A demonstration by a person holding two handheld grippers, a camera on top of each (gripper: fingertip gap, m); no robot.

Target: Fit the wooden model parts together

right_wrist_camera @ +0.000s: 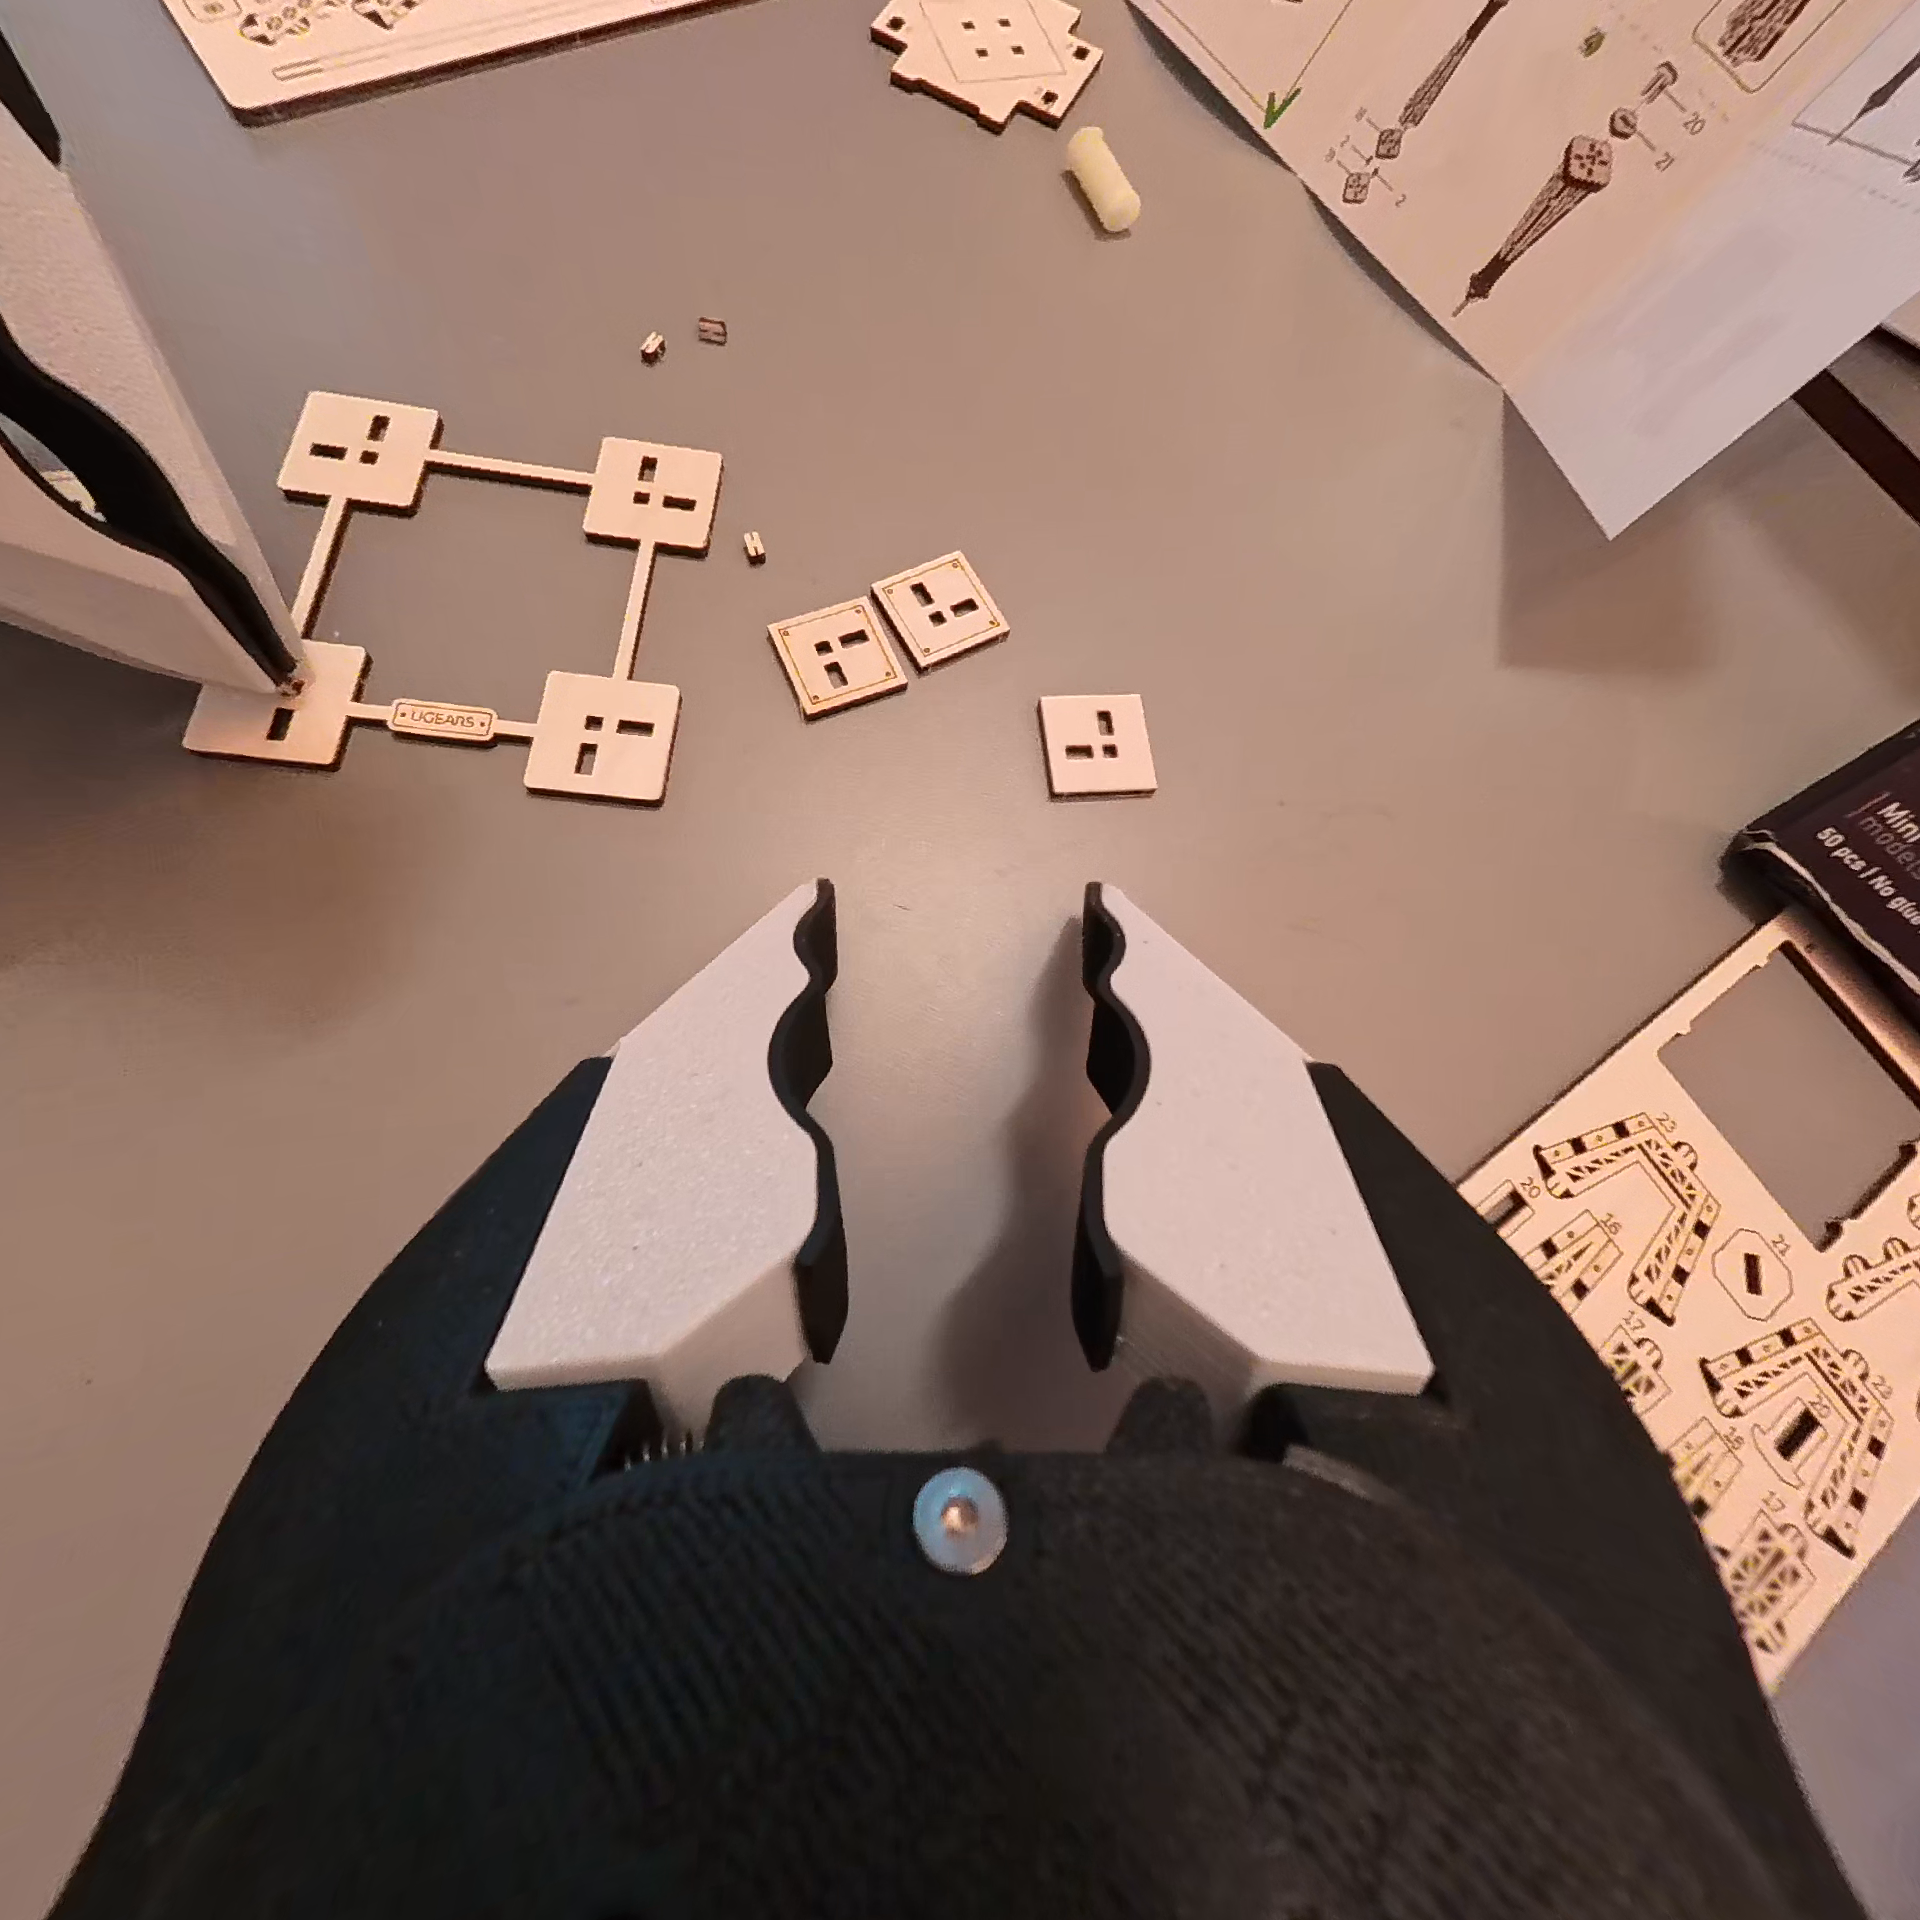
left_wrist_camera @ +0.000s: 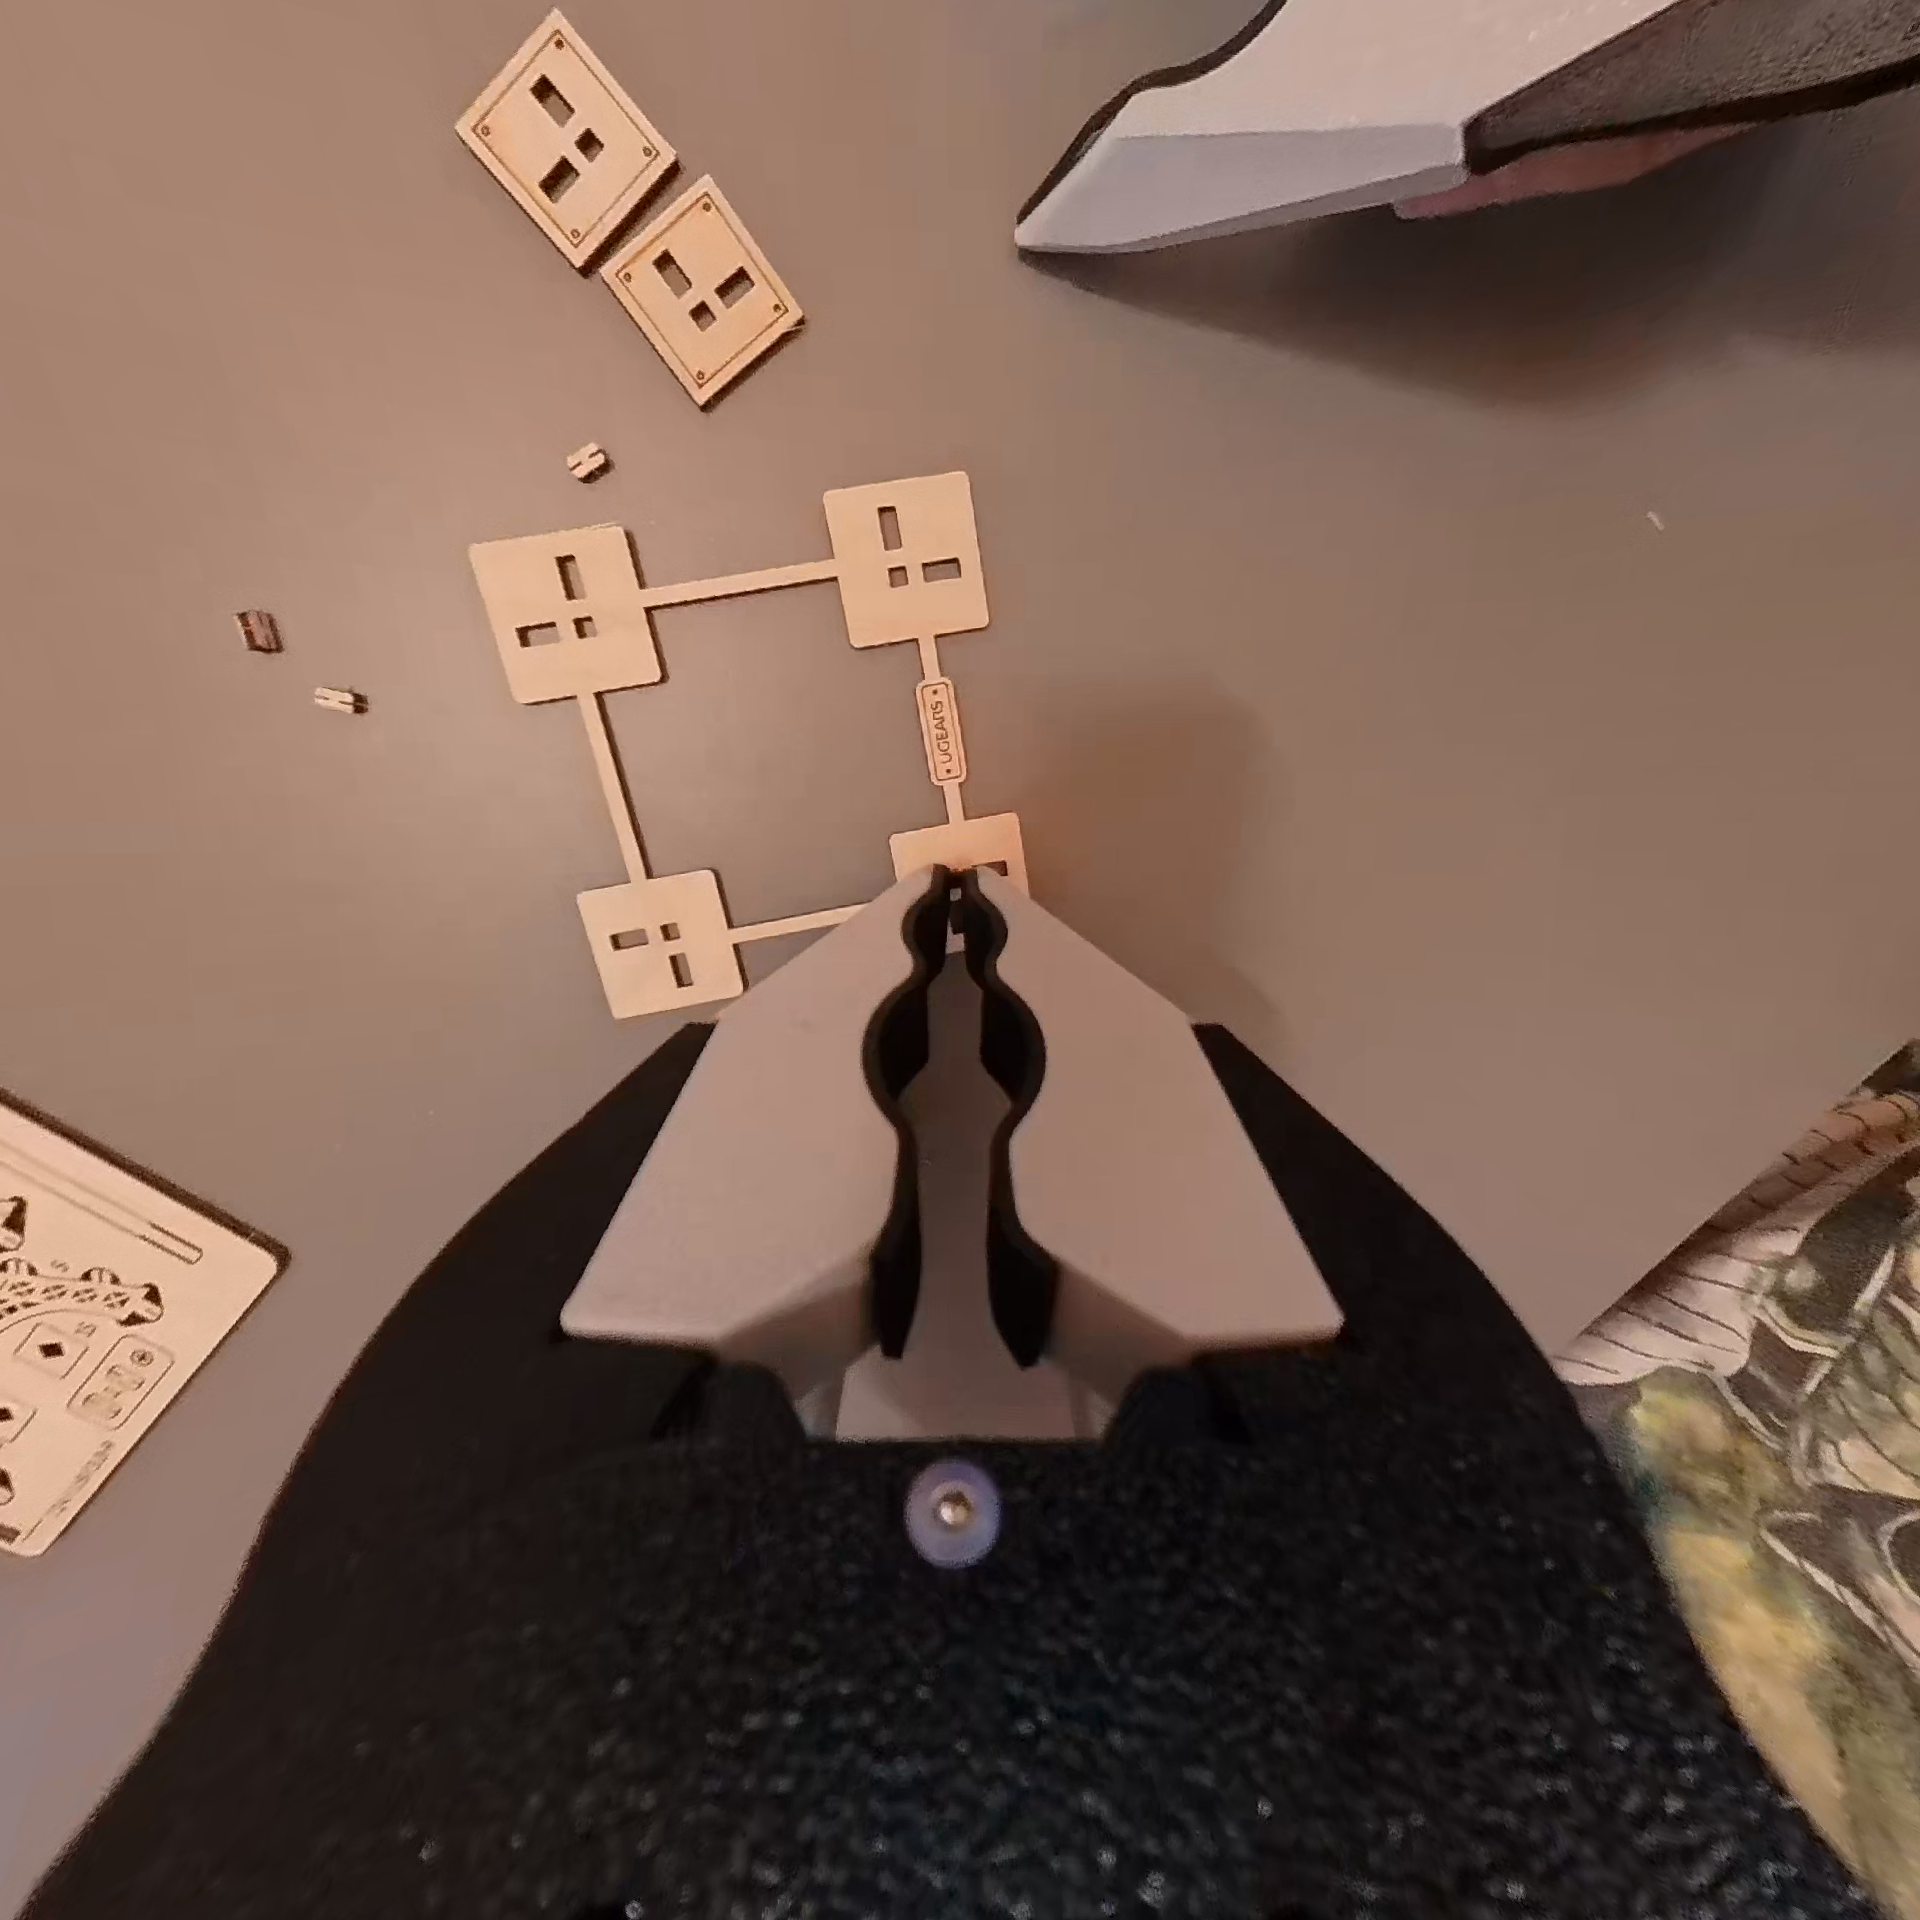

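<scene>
A flat wooden frame (left_wrist_camera: pixel 566 613) of four slotted squares joined by thin bars lies on the grey table; it also shows in the right wrist view (right_wrist_camera: pixel 603 738). My left gripper (left_wrist_camera: pixel 954 881) is shut, its tips pressed down on the frame's near right corner square (left_wrist_camera: pixel 997 840). In the right wrist view a tiny tan wooden piece (right_wrist_camera: pixel 292 686) shows at its tips, against that square. My right gripper (right_wrist_camera: pixel 956 904) is open and empty above bare table, near a loose slotted square (right_wrist_camera: pixel 1098 745). Two more loose squares (right_wrist_camera: pixel 836 670) (right_wrist_camera: pixel 940 621) lie beside the frame.
Three tiny wooden connectors (right_wrist_camera: pixel 652 346) (right_wrist_camera: pixel 712 330) (right_wrist_camera: pixel 755 545) lie around the frame. A paper instruction sheet (right_wrist_camera: pixel 1558 260), a white cylinder (right_wrist_camera: pixel 1103 177) and a cross-shaped plate (right_wrist_camera: pixel 987 62) lie at the back. Punched part sheets (right_wrist_camera: pixel 1662 1299) (left_wrist_camera: pixel 94 1320) and a dark box (right_wrist_camera: pixel 1829 831) sit at the sides. The right tips stand about 20 centimeters off the white cylinder (right_wrist_camera: pixel 1103 177).
</scene>
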